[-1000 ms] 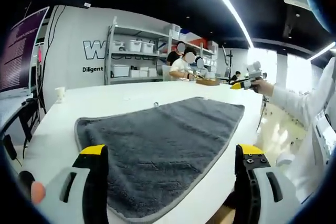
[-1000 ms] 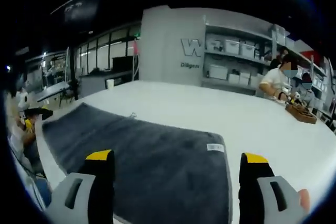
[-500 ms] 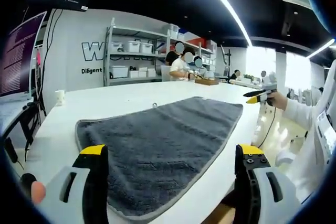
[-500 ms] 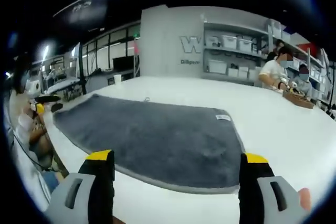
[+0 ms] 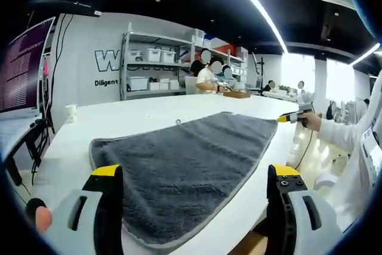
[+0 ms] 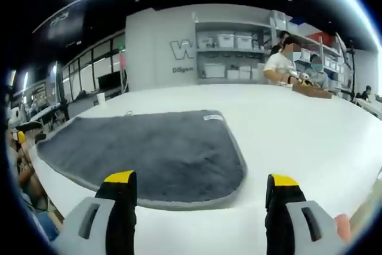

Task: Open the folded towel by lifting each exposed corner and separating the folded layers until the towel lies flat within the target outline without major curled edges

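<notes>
A dark grey towel (image 5: 185, 159) lies spread flat on the white table (image 5: 137, 108), its near edge between the jaws in the left gripper view. My left gripper (image 5: 194, 207) is open just above the near edge, holding nothing. In the right gripper view the same grey towel (image 6: 143, 150) lies flat ahead and to the left, with a small white label (image 6: 213, 117) at its far right corner. My right gripper (image 6: 200, 213) is open over bare white table (image 6: 310, 129), short of the towel's edge. It also appears at the right as the right gripper (image 5: 290, 117) in the left gripper view, held by a hand.
Shelving with white bins (image 5: 152, 67) stands by the far wall. People (image 5: 207, 76) sit at the table's far end near a wooden box (image 5: 237, 93). A small white cup (image 5: 71, 112) stands at the far left. A white-sleeved arm (image 5: 349, 138) reaches in at right.
The right gripper has swung right and pulled back off the towel; its view now has the towel to the left. The left gripper has barely moved.
</notes>
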Motion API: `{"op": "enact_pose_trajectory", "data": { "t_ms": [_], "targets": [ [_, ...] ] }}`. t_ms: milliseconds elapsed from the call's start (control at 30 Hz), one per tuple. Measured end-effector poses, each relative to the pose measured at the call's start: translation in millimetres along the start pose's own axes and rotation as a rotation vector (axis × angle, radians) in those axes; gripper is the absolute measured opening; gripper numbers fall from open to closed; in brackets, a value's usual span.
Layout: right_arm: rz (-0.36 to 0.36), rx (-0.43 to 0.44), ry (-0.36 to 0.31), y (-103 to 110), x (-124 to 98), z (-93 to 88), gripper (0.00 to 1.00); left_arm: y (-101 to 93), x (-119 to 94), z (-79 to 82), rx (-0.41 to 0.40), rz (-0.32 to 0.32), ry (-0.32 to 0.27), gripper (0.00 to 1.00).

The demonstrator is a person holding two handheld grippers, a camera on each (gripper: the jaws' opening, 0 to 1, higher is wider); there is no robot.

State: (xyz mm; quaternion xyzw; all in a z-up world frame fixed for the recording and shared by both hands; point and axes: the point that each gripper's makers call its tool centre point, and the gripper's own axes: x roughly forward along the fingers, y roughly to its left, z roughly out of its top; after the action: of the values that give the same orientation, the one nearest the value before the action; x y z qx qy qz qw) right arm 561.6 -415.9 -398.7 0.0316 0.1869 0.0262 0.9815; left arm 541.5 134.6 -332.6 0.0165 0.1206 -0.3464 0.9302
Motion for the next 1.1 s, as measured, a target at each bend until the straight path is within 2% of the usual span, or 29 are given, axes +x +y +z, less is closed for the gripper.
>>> {"op": "enact_pose_trajectory", "data": {
  "t_ms": [267,367,700,800,1100],
  "targets": [
    [-0.021,0.051,-0.045,-18,3,-5.4,0.6,-0.2,0,1.3,-0.002,0.0,0.0,1.0],
    [-0.061,0.0,-0.01,-28,5,-12.6,0.47,-0.3,1,1.1,-0.003,-0.001,0.001,1.0],
    [-0.117,-0.081,0.009,-39,9,-20.1,0.05,6.0,-3,2.5,-0.008,0.016,-0.003,1.0],
    [-0.129,-0.088,-0.001,-42,8,-19.6,0.0,7.6,-3,2.1,-0.009,0.018,-0.003,1.0],
    [-0.162,-0.069,-0.014,-51,7,-21.7,0.0,9.3,-3,1.4,-0.011,0.024,-0.002,1.0]
  ]
}}
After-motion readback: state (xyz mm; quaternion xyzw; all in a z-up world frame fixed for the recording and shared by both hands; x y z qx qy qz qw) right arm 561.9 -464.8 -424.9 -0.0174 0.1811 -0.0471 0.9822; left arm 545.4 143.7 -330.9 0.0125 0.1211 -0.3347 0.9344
